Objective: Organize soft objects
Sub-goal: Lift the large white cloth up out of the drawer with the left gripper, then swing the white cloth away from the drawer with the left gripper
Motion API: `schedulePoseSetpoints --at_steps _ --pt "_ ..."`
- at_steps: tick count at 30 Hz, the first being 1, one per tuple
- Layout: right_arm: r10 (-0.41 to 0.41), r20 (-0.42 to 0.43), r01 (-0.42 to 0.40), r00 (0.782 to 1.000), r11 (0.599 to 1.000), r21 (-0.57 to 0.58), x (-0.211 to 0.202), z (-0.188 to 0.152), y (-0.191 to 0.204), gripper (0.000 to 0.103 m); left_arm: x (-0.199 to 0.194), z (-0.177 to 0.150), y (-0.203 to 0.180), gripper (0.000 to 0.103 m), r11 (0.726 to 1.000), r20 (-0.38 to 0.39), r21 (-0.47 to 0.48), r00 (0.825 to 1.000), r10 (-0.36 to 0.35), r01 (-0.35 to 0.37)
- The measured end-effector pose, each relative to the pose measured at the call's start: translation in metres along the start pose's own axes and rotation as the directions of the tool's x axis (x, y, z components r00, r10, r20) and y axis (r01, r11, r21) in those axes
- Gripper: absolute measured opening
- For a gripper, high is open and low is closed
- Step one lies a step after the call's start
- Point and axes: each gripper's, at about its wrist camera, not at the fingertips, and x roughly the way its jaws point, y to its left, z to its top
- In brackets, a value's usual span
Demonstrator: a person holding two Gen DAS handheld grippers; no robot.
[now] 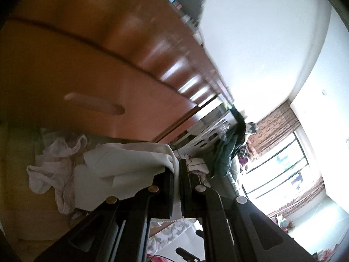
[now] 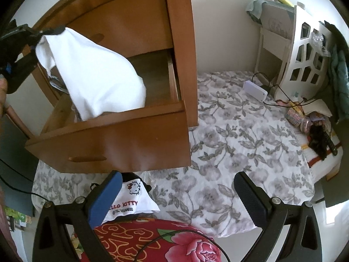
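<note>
White cloth (image 2: 96, 80) hangs from our left gripper (image 1: 177, 174), whose jaws are clamped on its edge, over the open wooden drawer (image 2: 113, 146); our right gripper (image 2: 176, 196) stands wide and holds nothing above the floral bedsheet (image 2: 240, 144)

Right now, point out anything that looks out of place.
The white cloth hangs half out of the open wooden drawer, pinched at one corner by the left gripper. Nothing looks spilled or damaged.

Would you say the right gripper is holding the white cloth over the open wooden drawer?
No, the right gripper is open and empty, while the left gripper holds the white cloth.
</note>
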Motion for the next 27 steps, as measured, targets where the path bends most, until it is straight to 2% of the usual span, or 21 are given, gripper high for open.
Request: schedulePoseSetpoints --at_steps 14,27 --pt "0.010 0.053 -0.010 0.999 1.000 0.006 -0.021 0.001 0.003 0.103 -0.068 0.005 -0.059 0.004 0.993 0.150 0.117 0.989 -0.020 0.002" --pt "0.023 0.095 -0.024 0.995 1.000 0.014 -0.040 -0.002 0.004 0.103 -0.133 -0.013 -0.117 0.004 0.980 0.278 0.198 0.958 -0.072 0.016"
